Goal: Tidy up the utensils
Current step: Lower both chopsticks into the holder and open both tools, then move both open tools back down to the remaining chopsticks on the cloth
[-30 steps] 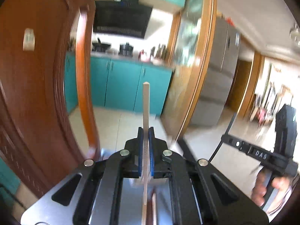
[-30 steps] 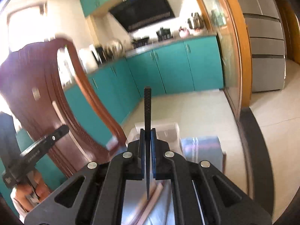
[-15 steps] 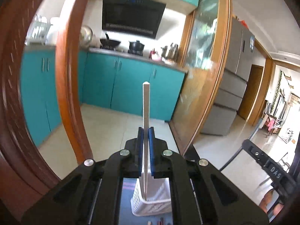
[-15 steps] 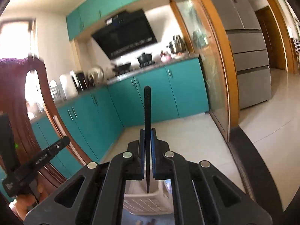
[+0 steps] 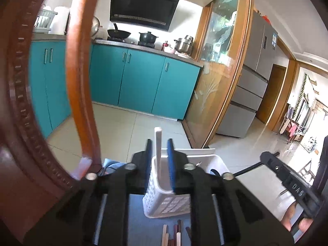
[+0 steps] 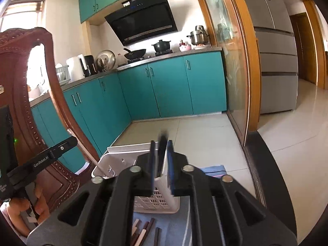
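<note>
Both claws are opening over the white perforated plastic basket (image 5: pixel 164 201): left claw (image 5: pixel 159 164) frees a white chopstick (image 5: pixel 158 143), right claw (image 6: pixel 161 164) a black chopstick (image 6: pixel 163 145), best dropped upright at twelve o'clock.

white perforated basket (image 5: pixel 164 201), teal cabinets (image 5: pixel 141 82)

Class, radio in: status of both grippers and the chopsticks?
Left gripper opening, white chopstick dropping into white basket. Right gripper opening, black chopstick likewise. Nothing blocking.
</note>
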Demonstrator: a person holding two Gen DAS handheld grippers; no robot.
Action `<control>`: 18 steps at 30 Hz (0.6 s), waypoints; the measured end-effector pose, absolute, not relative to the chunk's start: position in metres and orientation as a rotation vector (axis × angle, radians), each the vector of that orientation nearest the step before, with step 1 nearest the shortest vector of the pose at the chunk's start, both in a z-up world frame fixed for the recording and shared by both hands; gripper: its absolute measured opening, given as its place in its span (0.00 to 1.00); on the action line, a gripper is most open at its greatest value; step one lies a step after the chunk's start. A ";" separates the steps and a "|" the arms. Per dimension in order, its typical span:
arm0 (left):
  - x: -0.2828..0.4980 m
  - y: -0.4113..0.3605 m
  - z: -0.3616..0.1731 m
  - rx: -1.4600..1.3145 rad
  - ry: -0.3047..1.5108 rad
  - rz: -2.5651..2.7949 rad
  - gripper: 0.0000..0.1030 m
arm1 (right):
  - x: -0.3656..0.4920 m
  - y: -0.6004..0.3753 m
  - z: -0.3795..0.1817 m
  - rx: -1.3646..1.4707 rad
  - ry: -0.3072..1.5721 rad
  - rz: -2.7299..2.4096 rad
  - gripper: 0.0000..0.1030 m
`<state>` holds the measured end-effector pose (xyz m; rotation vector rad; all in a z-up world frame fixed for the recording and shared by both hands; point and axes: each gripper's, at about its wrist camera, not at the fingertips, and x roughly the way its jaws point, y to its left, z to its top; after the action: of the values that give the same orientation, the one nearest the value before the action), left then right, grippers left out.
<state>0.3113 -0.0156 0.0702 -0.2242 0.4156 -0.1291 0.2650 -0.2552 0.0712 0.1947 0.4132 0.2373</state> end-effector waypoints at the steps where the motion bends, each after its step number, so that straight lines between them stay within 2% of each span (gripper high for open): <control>1: 0.304 -0.015 0.069 -0.224 0.407 -0.127 0.30 | 0.260 -0.260 0.071 0.206 0.394 0.243 0.26; 3: 0.284 -0.010 0.063 -0.214 0.401 -0.122 0.32 | 0.240 -0.273 0.068 0.239 0.347 0.265 0.32; 9: 0.261 -0.013 0.024 -0.117 0.511 -0.058 0.32 | 0.210 -0.287 0.049 0.234 0.367 0.299 0.33; 11: 0.261 -0.017 0.002 -0.131 0.611 -0.063 0.33 | 0.222 -0.274 0.028 0.176 0.518 0.272 0.39; 14: 0.266 -0.024 -0.040 -0.173 0.765 -0.072 0.33 | 0.248 -0.245 -0.026 0.067 0.815 0.211 0.40; 18: 0.270 -0.033 -0.076 -0.178 0.906 -0.080 0.33 | 0.261 -0.221 -0.074 0.054 1.025 0.251 0.40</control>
<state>0.2704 -0.0327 -0.0761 -0.1783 0.9057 -0.0797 0.2611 -0.2205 -0.0738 0.0543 1.0250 0.2506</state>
